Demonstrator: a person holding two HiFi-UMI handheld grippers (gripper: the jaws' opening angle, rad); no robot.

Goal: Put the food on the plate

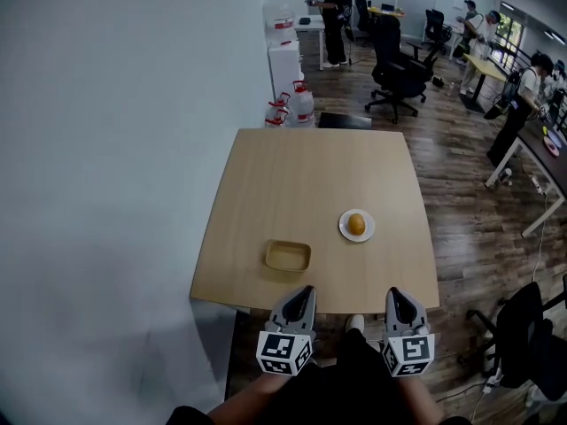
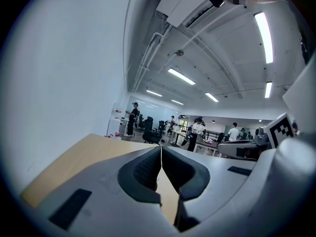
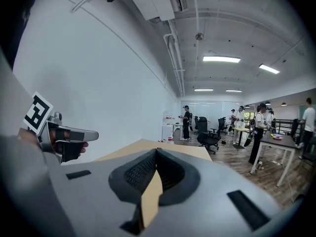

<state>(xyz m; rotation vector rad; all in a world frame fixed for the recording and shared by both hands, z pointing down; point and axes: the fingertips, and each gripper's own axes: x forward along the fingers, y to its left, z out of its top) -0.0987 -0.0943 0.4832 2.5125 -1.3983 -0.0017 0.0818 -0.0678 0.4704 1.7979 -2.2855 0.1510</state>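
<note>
On the wooden table (image 1: 292, 175) a small white plate (image 1: 345, 234) carries a round yellow-orange food item (image 1: 356, 224) at the right of centre. A shallow tan tray (image 1: 287, 255) lies near the front edge, left of the plate. My left gripper (image 1: 304, 292) hovers at the table's near edge, just in front of the tray, shut with nothing in it. My right gripper (image 1: 395, 294) is level with it on the right, also shut and empty. In both gripper views the jaws meet at the tips, left gripper (image 2: 161, 148) and right gripper (image 3: 156, 151), aimed up across the table.
A white wall (image 1: 106, 149) runs along the table's left side. Water jugs (image 1: 299, 103) and a white cabinet (image 1: 285, 65) stand beyond the far edge. A black office chair (image 1: 394, 69), desks and several people fill the room behind; another chair (image 1: 527, 335) stands at right.
</note>
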